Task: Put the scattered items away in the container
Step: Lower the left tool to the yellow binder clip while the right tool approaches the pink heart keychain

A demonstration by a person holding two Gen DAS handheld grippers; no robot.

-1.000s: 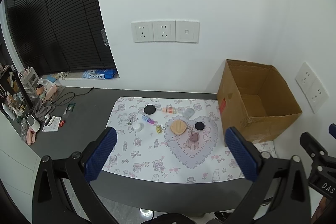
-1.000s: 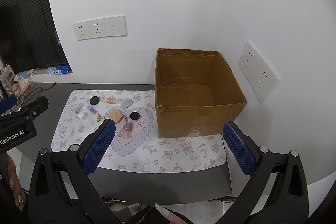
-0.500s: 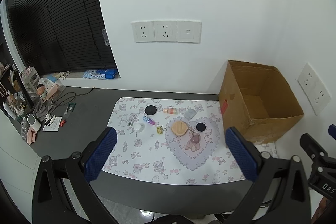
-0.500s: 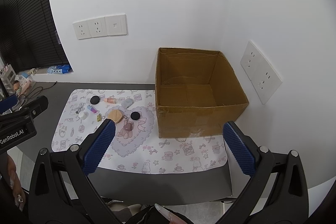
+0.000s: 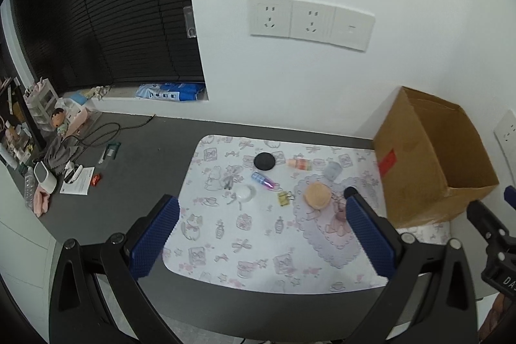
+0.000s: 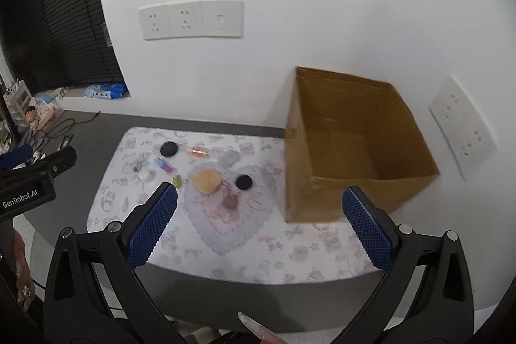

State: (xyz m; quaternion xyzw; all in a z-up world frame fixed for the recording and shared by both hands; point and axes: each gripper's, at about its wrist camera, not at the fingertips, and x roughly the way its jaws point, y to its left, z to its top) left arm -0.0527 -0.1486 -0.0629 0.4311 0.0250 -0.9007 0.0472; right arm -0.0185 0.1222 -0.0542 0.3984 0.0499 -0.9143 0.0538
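Observation:
An open cardboard box (image 6: 354,147) stands at the right end of a patterned mat (image 5: 258,234); I see nothing inside it. Small items lie scattered on the mat: a black disc (image 5: 264,161), an orange tube (image 5: 300,164), a blue-and-pink tube (image 5: 262,179), a white round piece (image 5: 245,193), a yellow clip (image 5: 283,198), a tan round puff (image 5: 317,195), a grey piece (image 5: 332,171), a second black disc (image 6: 243,181) and a pink bear charm (image 6: 229,200). My left gripper (image 5: 261,218) and right gripper (image 6: 258,208) both hang open above the mat's near side, holding nothing.
The mat lies on a dark table (image 5: 145,157) against a white wall with sockets (image 5: 309,21). Cables, papers, a doll and clutter (image 5: 61,150) fill the table's left end. Black blinds (image 5: 113,5) hang at the left. Each gripper's body shows at the other view's edge.
Both grippers have moved forward and lower toward the mat, so the items and the box look larger. Both stay open and empty.

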